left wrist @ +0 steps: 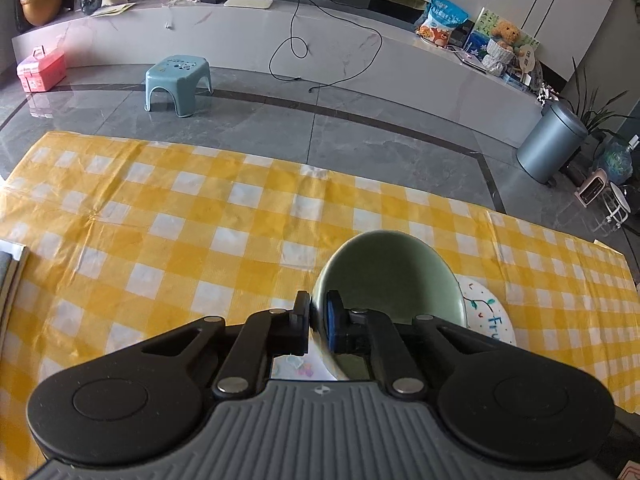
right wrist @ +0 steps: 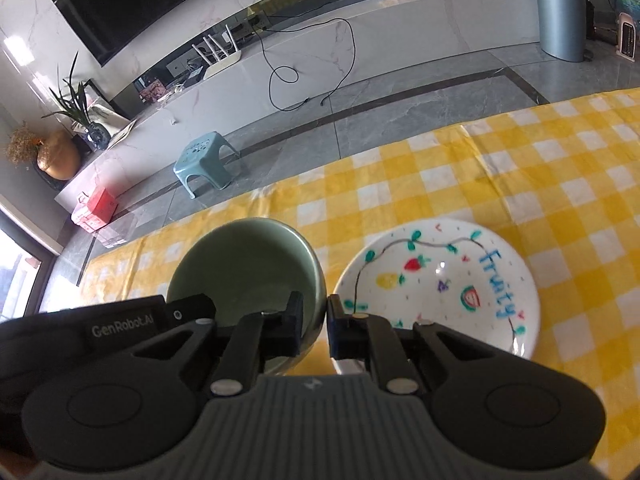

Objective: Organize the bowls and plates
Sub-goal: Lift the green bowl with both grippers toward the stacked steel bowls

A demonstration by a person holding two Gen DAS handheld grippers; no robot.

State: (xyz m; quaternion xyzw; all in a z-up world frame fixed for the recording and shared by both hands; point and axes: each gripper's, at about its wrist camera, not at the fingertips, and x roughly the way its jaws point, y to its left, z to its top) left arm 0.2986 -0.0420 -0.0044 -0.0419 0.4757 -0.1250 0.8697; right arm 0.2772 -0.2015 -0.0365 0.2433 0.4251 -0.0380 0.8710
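Note:
A pale green bowl [left wrist: 390, 276] is over the yellow checked tablecloth [left wrist: 160, 240]. My left gripper [left wrist: 319, 314] is shut on the bowl's left rim, one pad outside and one inside. In the right wrist view, my right gripper [right wrist: 316, 322] is shut on the right rim of the same green bowl [right wrist: 244, 264]. The left gripper's black body [right wrist: 120, 322] shows at the bowl's left. A white plate [right wrist: 440, 280] painted with fruit and the word "fruity" lies on the cloth right beside the bowl. In the left wrist view the bowl hides most of the plate [left wrist: 494, 318].
The table's far edge [left wrist: 280, 160] drops to a grey tiled floor with a blue stool [left wrist: 178, 78] and a grey bin [left wrist: 550, 142]. A flat grey object's edge [left wrist: 12, 276] lies at the cloth's left side. Bare cloth spreads left and behind the bowl.

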